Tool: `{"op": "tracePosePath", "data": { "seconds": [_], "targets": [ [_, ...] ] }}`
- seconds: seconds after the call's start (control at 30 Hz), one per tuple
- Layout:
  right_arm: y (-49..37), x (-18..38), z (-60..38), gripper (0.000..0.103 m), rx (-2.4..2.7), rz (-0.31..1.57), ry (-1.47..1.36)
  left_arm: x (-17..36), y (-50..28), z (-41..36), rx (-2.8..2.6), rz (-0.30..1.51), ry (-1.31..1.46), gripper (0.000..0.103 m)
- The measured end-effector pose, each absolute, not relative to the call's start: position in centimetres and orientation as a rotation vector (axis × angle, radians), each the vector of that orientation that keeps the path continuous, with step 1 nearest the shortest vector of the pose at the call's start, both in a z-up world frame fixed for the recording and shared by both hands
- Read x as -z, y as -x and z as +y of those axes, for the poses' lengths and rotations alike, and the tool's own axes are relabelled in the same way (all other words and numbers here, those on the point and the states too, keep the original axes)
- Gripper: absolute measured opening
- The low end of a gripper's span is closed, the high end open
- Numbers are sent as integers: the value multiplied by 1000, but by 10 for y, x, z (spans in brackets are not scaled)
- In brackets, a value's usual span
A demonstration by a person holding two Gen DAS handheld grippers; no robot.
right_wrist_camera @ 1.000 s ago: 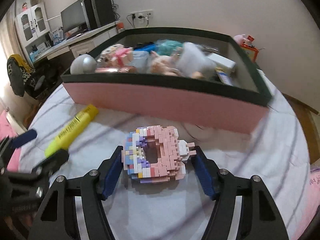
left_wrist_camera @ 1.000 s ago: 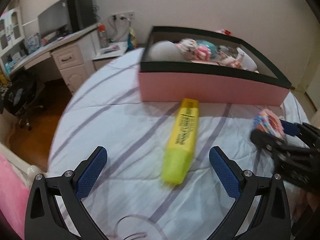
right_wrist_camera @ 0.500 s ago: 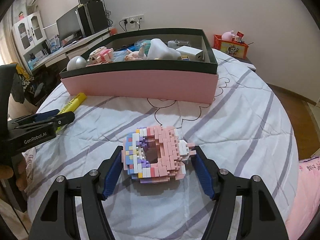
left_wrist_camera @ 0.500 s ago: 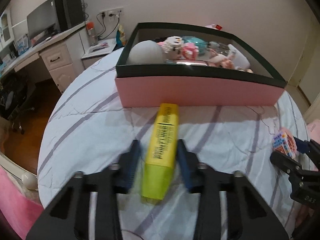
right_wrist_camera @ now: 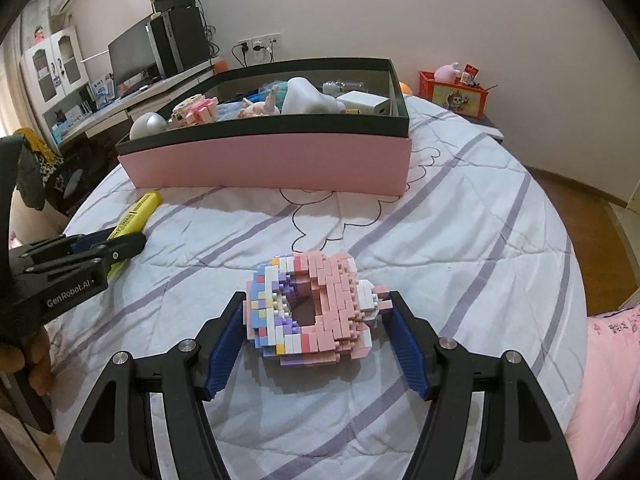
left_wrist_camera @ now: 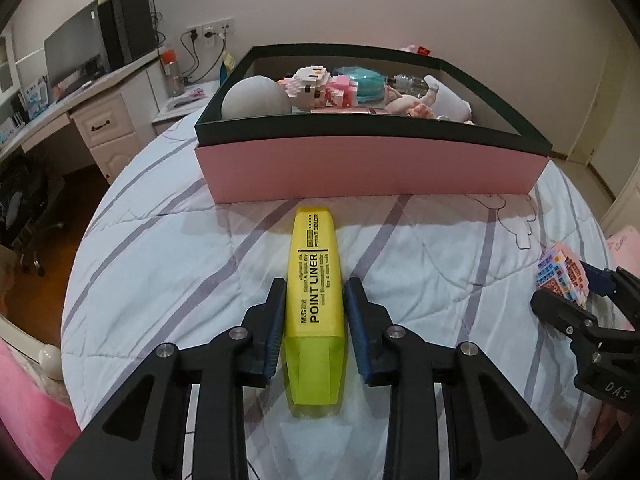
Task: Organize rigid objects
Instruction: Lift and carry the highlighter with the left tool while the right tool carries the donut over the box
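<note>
A big yellow highlighter point(left_wrist_camera: 316, 296) lies on the striped white quilt in front of the pink box point(left_wrist_camera: 372, 168). My left gripper point(left_wrist_camera: 315, 312) is shut on the highlighter, its blue pads point(left_wrist_camera: 276, 332) pressing both sides. It also shows in the right wrist view point(right_wrist_camera: 132, 216). My right gripper point(right_wrist_camera: 316, 336) is shut on a pink and pastel brick donut point(right_wrist_camera: 312, 308), which rests on the quilt. The donut also shows at the right edge of the left wrist view point(left_wrist_camera: 560, 272).
The pink box with a dark rim point(right_wrist_camera: 264, 128) holds several toys, a grey ball point(left_wrist_camera: 254, 98) and a brick figure point(left_wrist_camera: 320, 86). A desk with a monitor point(left_wrist_camera: 76, 52) stands far left. A red box point(right_wrist_camera: 452, 96) sits far right.
My left gripper closed from wide open onto the yellow highlighter. My right gripper stayed shut on the brick donut and drew back from the box.
</note>
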State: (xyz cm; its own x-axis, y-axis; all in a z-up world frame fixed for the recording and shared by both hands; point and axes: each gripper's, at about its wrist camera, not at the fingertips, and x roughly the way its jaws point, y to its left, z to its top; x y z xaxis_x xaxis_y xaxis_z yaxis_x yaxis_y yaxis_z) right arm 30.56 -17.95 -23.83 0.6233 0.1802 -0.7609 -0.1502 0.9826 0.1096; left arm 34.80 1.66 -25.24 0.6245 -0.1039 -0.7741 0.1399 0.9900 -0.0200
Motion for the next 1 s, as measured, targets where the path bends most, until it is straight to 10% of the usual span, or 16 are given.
{"op": "tracePosePath", "data": {
  "seconds": [1.0],
  "targets": [
    [-205,79,-162,69,-145,341,-17,96,-212,-3,74,327,-46,27]
  ]
}}
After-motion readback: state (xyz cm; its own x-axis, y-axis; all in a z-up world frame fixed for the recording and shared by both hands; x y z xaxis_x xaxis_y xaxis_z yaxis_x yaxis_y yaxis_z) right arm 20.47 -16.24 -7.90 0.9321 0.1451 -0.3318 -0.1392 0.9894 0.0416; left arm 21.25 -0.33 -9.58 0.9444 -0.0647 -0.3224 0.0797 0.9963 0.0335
